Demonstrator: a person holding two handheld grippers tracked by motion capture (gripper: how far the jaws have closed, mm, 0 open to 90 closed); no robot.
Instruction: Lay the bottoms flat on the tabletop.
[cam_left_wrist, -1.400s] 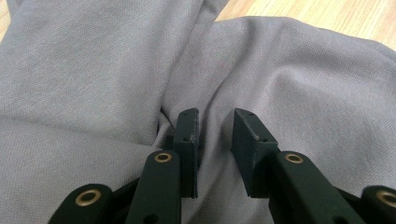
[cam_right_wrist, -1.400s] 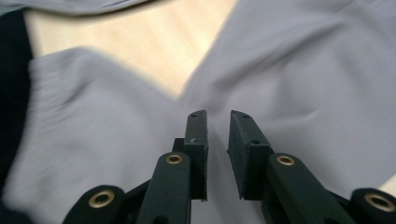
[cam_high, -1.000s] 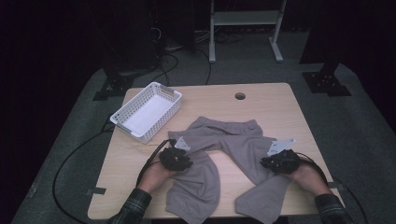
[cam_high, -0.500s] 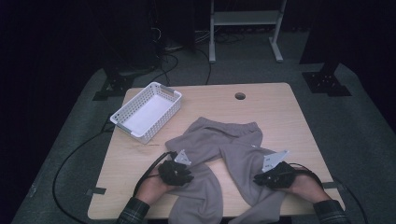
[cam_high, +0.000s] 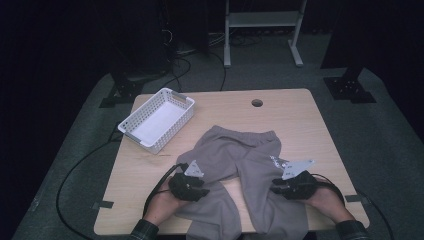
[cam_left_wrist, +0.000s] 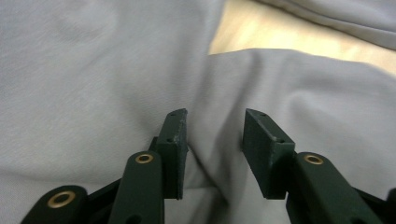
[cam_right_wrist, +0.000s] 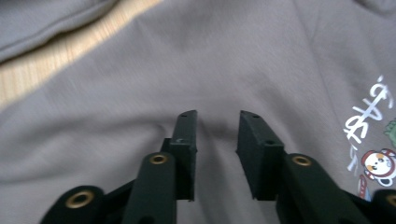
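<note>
1. Grey sweatpants (cam_high: 240, 165): lay spread on the near half of the wooden table (cam_high: 295, 120), waistband toward the far edge. Both legs ran toward the person, and their ends hung over the near edge. A small printed motif (cam_right_wrist: 373, 140) with white lettering and a cartoon figure sat on the right leg, close by the right gripper.

2. Left gripper (cam_high: 189, 184): rested on the left trouser leg, held in the person's left hand (cam_high: 162, 205), grey plate on top. In the left gripper view its jaws stood apart over the cloth, having just been opening. A low ridge of fabric (cam_left_wrist: 219, 140) lay in the gap, but the pads (cam_left_wrist: 177, 140) did not press on it.

3. Right gripper (cam_high: 292, 184): rested on the right trouser leg, held in the person's right hand (cam_high: 327, 200), grey plate on top. In the right gripper view its jaws were likewise parted and had just been opening. Smooth cloth lay beneath and between them, with no pinch on it.

4. White basket (cam_high: 157, 120): slatted plastic, at the far left corner of the table, set at an angle, well apart from the sweatpants.

5. Cable hole (cam_high: 257, 103): round, near the far edge of the table, beyond the waistband.

6. Black cables (cam_high: 85, 165): trailed from the left gripper off the table's left side to the floor.

7. Sleeves (cam_high: 142, 231): plaid, at the bottom edge of the high view.
</note>
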